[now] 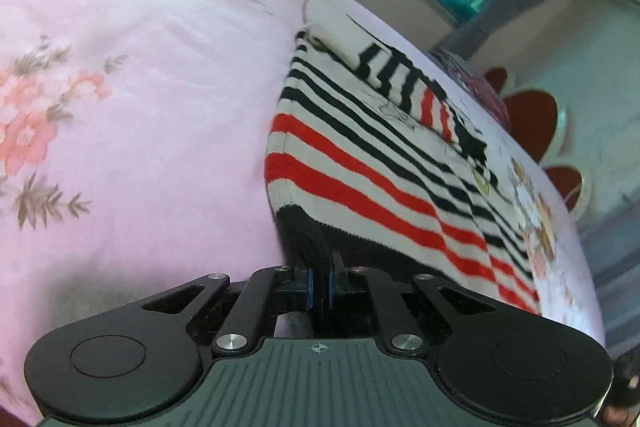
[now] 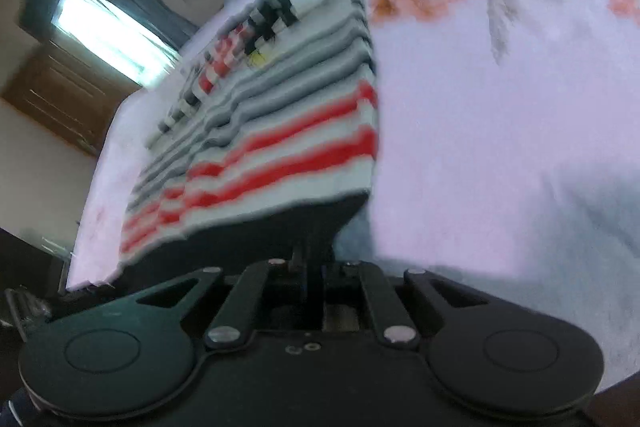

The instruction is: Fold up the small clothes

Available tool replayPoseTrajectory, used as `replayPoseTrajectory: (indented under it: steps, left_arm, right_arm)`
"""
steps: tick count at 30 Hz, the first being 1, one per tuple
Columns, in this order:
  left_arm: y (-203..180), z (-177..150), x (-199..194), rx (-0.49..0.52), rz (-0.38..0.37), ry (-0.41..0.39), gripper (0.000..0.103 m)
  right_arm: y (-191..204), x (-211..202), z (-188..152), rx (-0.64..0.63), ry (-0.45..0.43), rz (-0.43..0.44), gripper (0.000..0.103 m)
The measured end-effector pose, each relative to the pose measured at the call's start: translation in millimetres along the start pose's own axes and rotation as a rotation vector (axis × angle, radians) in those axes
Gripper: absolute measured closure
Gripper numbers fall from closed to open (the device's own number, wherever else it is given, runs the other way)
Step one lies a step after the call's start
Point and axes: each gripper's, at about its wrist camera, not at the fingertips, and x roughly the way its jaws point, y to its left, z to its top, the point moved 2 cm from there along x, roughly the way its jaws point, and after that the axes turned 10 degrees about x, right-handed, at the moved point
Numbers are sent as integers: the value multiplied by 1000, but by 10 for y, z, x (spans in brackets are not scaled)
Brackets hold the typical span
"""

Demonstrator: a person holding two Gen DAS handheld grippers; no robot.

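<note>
Both tools have a bite on the bottom hem here, so this looks like the start of the bottom-to-top fold. The striped sweater (image 1: 360,163) lies flat on the pink floral bedsheet (image 1: 120,107), collar end pointing away, with one sleeve already folded across the chest.

The left tool (image 1: 319,269) is pinched tight on the black ribbed hem (image 1: 308,239) near the garment's left corner. The right tool (image 2: 310,261) is clamped on the same dark hem at the opposite corner. That view is pretty blurry, but the fabric clearly runs into the closed jaws.

My take on doing this step well:
- Lift both corners together and keep them level, otherwise the fold line goes diagonal across the stripes. The stripes are a handy guide.
- Keep a little tension between the two tools so the hem doesn't sag in the middle.
- Carry the hem up and over toward the collar in an arc instead of dragging it, since dragging would likely bunch the knit and pull the bedsheet along.
- Watch that folded sleeve; it could slide out if the body gets yanked.
- Only let go once the hem is lying on the upper part.
</note>
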Motion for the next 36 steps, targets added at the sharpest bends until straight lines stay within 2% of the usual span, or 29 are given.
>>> replayPoseTrajectory:
  steps: [3,7,11,13,16,21,27,32,36]
  left_arm:
    - [-62,35,-49,-7,-2,-25,97]
    - [-76,242,-243,-53,-53,-115,97]
    - [-156,732,-335,-30,-82,-223,97]
    - [-183,1029,-287,-53,-117,-276,97]
    - [-288,1452,-74,-39,-140,-298,97]
    - [-376,2163,524,-20,-135,-264,97]
    - [-372,2831,1492,13,-58,-144,97]
    - [-285,2997,2069,12,-22,-38,97]
    - [-182,3018,2216,-35,-110,-35,97]
  right_arm:
    - [141,-128,101,-21,-56,35,97]
    - [392,-232,368,-69,-120,72,97]
    - [692,-232,781,-97,-192,107,97]
    - [812,-202,1009,-95,-229,124,97]
    - [992,-110,1407,-89,-273,136,97]
    - [1171,320,2150,-58,-282,98,97]
    - [1127,1030,2830,20,-229,18,97]
    - [982,1600,3090,64,-158,-30,97]
    - [857,1892,3223,99,-132,-67,96]
